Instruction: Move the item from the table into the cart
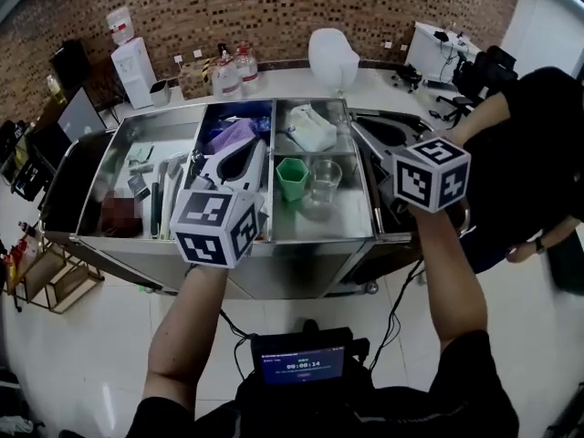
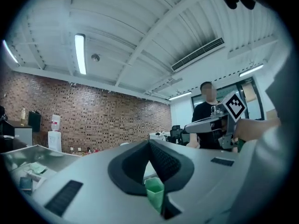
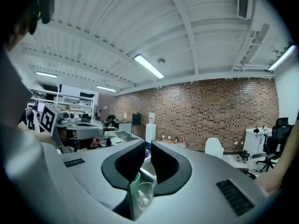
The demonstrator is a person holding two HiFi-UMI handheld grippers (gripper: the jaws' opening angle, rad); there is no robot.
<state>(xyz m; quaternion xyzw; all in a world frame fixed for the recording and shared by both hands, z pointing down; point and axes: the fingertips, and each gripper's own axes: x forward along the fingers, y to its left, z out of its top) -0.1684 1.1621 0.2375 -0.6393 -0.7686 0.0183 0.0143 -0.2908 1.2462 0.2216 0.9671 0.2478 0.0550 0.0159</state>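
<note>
Green cup upright in right compartment of cart. Clear glass just right of it; white packet at far end. Middle compartment: purple bag. Left compartment: tools.

Left gripper over middle compartment, jaws clenched, empty. Right gripper over cart's right edge, jaws all but together, nothing grasped. Open floor on near side.

You are facing a brown brick wall that is running across the far side of the room, with a long white counter and a white water dispenser standing against it. A glossy white floor is reflecting the light beneath you. Overhead, long fluorescent tube lights are glowing on a white ribbed ceiling.
</note>
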